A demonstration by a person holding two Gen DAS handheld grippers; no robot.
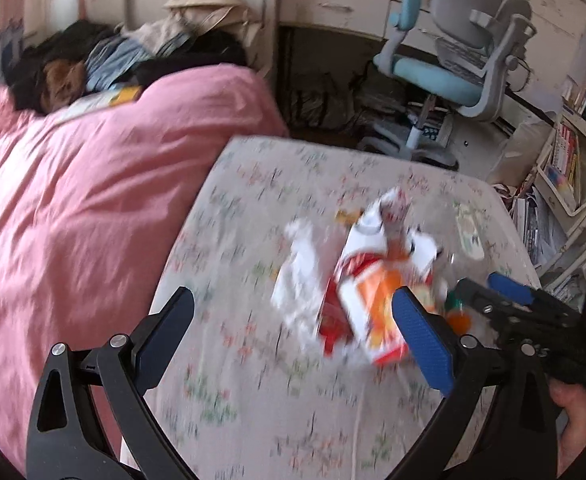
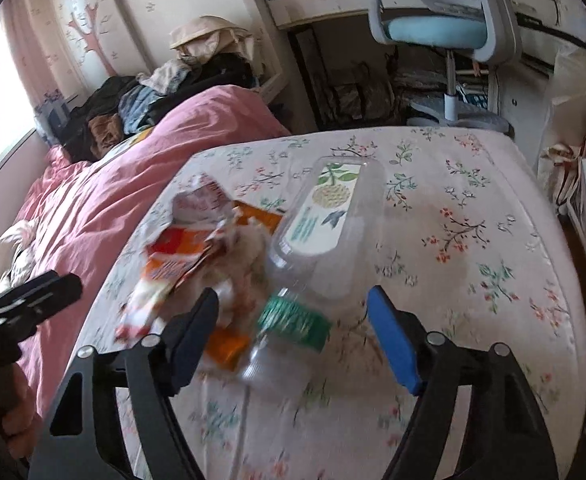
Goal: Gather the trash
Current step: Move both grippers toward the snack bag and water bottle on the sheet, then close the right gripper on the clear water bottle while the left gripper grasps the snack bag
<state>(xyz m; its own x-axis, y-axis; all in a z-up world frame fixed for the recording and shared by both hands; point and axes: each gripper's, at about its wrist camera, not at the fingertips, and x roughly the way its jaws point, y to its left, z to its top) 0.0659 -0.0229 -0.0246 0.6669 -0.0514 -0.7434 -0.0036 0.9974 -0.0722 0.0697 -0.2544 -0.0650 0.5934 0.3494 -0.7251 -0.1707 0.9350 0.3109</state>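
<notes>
A heap of trash lies on the floral bedsheet point(image 1: 253, 380): an orange, red and white snack wrapper point(image 1: 373, 312) and crumpled white paper point(image 1: 299, 276). My left gripper point(image 1: 293, 316) hovers open just in front of the heap, its right pad beside the wrapper. In the right wrist view a clear plastic bottle point(image 2: 329, 216) with a green cap point(image 2: 293, 322) lies next to the wrappers point(image 2: 181, 256). My right gripper point(image 2: 295, 316) is open, with the bottle's capped end between its jaws and a gap to each pad. Each gripper shows in the other's view: the right gripper point(image 1: 481, 286), the left gripper point(image 2: 53, 284).
A pink duvet point(image 1: 73, 200) covers the bed's left half, with a pile of clothes point(image 1: 105, 56) at its far end. Beyond the foot of the bed stand a blue and grey desk chair point(image 1: 449, 72) and a white desk point(image 1: 333, 4). Bookshelves point(image 1: 573, 152) line the right.
</notes>
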